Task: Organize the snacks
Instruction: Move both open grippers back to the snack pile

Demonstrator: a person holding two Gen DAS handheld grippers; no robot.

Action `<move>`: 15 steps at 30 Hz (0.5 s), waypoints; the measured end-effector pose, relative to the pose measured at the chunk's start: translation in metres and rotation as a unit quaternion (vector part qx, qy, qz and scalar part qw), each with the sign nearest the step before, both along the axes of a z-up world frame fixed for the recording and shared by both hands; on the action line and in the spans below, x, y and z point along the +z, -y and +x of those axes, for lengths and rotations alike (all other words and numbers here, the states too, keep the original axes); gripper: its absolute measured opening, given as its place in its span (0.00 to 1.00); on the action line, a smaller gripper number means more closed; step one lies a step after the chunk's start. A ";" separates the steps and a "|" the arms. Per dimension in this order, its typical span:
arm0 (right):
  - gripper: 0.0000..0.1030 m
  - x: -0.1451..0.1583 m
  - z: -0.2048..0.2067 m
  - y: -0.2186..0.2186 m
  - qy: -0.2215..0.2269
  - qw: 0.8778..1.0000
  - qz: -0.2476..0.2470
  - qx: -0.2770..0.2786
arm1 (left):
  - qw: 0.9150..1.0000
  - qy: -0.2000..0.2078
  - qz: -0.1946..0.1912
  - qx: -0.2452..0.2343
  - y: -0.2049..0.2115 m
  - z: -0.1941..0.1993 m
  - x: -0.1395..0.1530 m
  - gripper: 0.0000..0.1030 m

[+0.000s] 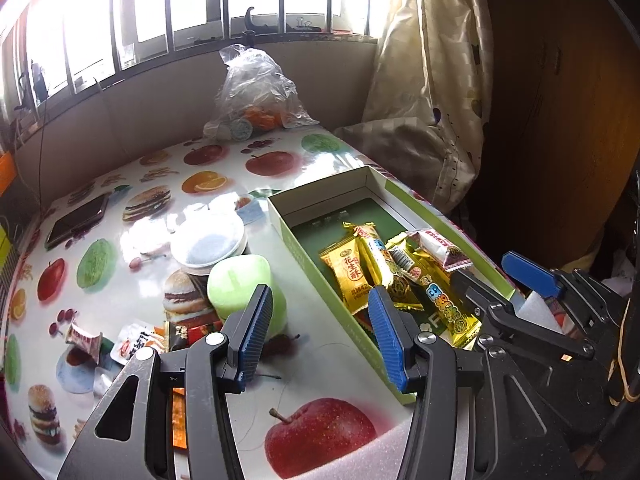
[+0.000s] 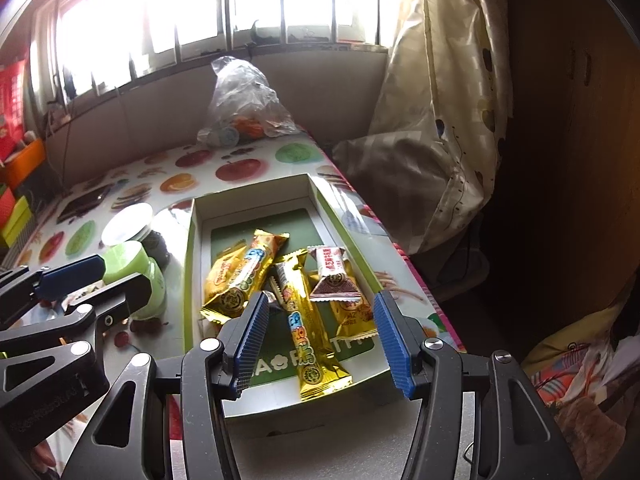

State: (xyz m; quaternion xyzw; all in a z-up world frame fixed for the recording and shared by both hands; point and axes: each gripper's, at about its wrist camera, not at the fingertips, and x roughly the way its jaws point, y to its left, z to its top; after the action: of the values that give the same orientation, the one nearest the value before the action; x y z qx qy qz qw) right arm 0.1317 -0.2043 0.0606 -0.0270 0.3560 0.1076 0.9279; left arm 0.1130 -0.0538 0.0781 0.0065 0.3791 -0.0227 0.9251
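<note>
A shallow green-walled cardboard box lies on the fruit-print table and holds several gold-wrapped snack bars and a white-and-maroon candy. Loose snacks lie on the table at the left. My left gripper is open and empty, over the table beside the box's near-left wall. My right gripper is open and empty, above the near end of the box over a gold bar; it also shows at the right of the left wrist view.
A light green jar and a white lidded cup stand left of the box. A phone lies far left. A clear plastic bag sits at the back by the window. A curtain hangs right of the table.
</note>
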 end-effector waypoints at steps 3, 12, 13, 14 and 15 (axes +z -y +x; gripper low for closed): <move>0.53 0.002 -0.005 -0.008 0.005 1.000 0.007 0.016 | 1.000 0.004 -0.005 0.003 -0.007 -0.007 0.002 0.50; 0.53 0.001 -0.013 -0.037 0.001 0.997 0.023 0.074 | 0.999 0.004 -0.016 0.039 -0.049 -0.031 -0.004 0.50; 0.53 0.001 -0.015 -0.042 0.001 0.996 0.022 0.083 | 0.999 0.002 -0.016 0.045 -0.057 -0.033 -0.005 0.50; 0.53 0.001 -0.016 -0.047 0.000 0.996 0.022 0.091 | 0.998 0.001 -0.017 0.053 -0.064 -0.035 -0.006 0.50; 0.53 0.001 -0.017 -0.052 -0.001 0.995 0.024 0.099 | 0.998 0.000 -0.018 0.060 -0.071 -0.036 -0.007 0.50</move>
State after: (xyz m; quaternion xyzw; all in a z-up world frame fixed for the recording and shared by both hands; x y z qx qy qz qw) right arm 0.1149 -0.1523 0.0611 -0.0400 0.3499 0.2070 0.9127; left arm 0.0772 0.0175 0.0706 -0.0327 0.3787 0.0259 0.9246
